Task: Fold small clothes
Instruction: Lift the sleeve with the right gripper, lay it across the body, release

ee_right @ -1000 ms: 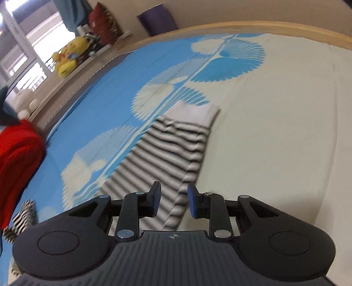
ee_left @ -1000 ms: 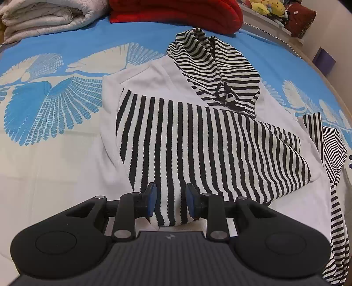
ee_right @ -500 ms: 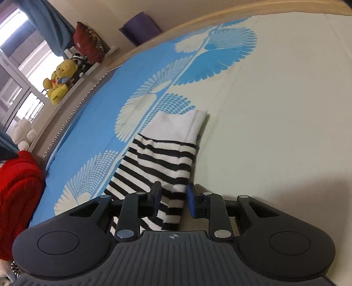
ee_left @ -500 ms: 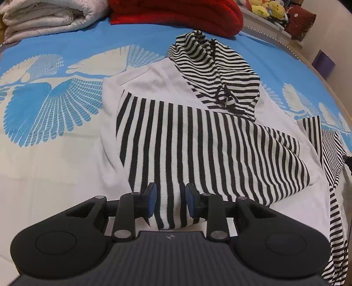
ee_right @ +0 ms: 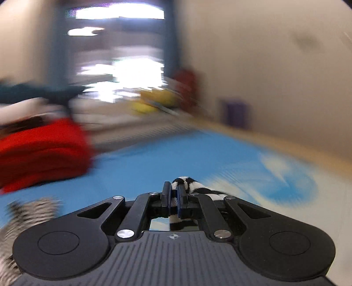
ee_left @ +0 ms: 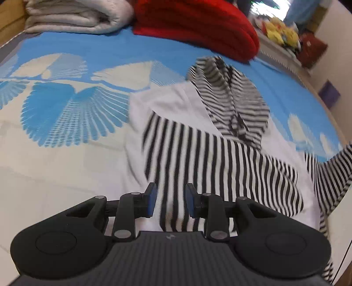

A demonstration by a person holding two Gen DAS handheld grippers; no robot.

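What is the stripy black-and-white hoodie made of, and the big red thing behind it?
The black-and-white striped hoodie looks like soft, matte knit cotton: it drapes and wrinkles. The folded red blanket seems thick and fuzzy, perhaps fleece; blur leaves that open.

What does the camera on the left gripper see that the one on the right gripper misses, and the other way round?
Only the left wrist view shows the whole striped hooded top spread on the bed, its hood, the folded white blanket, and the open left gripper over the hem.

Only the right wrist view shows the right gripper shut on the striped sleeve, plus a blurred bright window.

Both show the blue patterned bedsheet, the red blanket and yellow plush toys.
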